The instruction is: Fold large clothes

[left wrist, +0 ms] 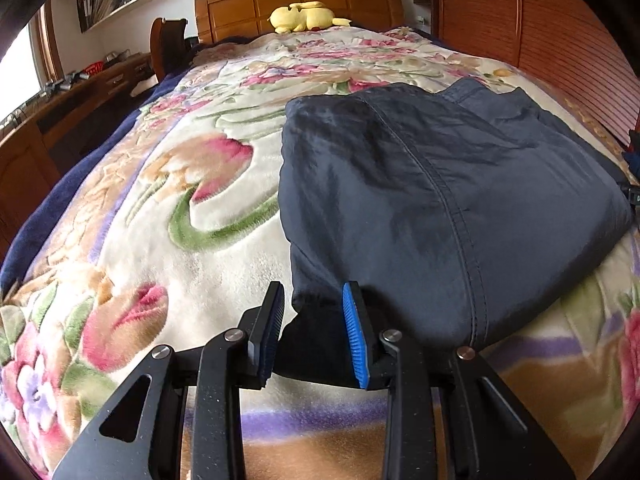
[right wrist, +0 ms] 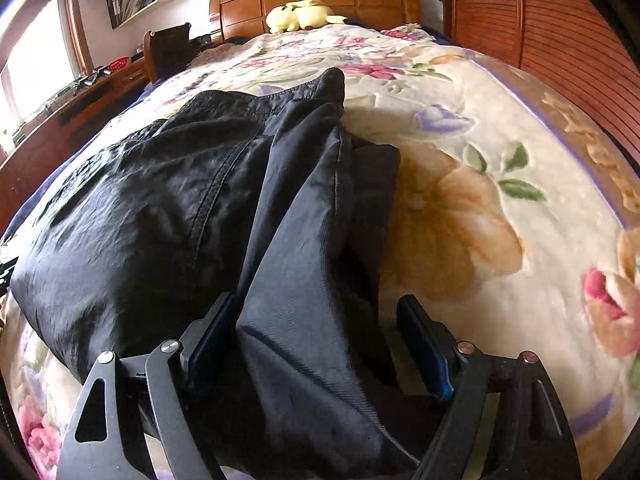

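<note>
A dark navy garment lies folded into a thick rectangle on the floral blanket. In the left wrist view its near left corner runs down between the fingers of my left gripper, and dark cloth fills the narrow gap between the blue pads. In the right wrist view the same garment spreads left and ahead. A long fold of it passes between the fingers of my right gripper, which stands wide open. Its left finger lies against the cloth, while the right pad is clear of it, over the blanket.
The bed ends at a wooden headboard with a yellow plush toy in front of it. A slatted wooden wardrobe runs along the right side. A desk and a chair stand to the left.
</note>
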`<state>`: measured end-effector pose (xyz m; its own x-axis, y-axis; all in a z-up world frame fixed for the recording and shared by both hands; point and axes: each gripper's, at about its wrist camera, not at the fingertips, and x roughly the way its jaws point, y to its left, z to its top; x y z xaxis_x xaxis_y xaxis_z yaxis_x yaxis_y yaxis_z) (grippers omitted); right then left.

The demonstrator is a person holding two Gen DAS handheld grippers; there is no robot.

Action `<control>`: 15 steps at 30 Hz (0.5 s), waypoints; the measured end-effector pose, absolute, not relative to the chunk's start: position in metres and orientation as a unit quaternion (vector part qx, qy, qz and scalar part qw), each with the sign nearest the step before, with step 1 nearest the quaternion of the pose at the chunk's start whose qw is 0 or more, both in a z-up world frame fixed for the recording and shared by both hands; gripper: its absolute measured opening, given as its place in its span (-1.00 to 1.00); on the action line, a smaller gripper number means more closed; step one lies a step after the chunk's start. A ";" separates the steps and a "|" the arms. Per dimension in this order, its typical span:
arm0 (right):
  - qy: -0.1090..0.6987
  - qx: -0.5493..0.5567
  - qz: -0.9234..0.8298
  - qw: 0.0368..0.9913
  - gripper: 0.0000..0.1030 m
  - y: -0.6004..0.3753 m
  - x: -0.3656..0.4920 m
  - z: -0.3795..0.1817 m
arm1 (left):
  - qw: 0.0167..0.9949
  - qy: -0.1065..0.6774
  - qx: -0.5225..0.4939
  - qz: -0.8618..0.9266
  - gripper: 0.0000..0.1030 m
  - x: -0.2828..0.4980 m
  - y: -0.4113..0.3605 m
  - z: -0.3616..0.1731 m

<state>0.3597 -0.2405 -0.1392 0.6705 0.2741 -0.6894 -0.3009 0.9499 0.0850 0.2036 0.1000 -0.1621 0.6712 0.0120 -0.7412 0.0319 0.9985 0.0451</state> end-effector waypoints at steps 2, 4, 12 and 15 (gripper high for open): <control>0.374 -0.020 0.156 0.914 0.59 -0.240 0.359 -0.139 | 0.913 0.408 0.022 -0.007 -0.39 0.204 0.102 -0.163; 0.374 -0.022 0.156 0.914 0.59 -0.240 0.359 -0.138 | 0.911 0.411 0.021 -0.008 -0.39 0.206 0.102 -0.164; 0.386 -0.016 0.152 0.910 0.59 -0.242 0.344 -0.136 | 0.906 0.422 0.011 -0.009 -0.39 0.208 0.105 -0.167; 0.386 -0.005 0.150 0.910 0.59 -0.246 0.337 -0.135 | 0.905 0.426 0.013 -0.008 -0.39 0.209 0.105 -0.168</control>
<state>0.3366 -0.2456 -0.1348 0.6561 0.2696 -0.7048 -0.2780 0.9547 0.1064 0.2095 0.1046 -0.1682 0.6372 -0.0026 -0.7707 0.0245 0.9996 0.0168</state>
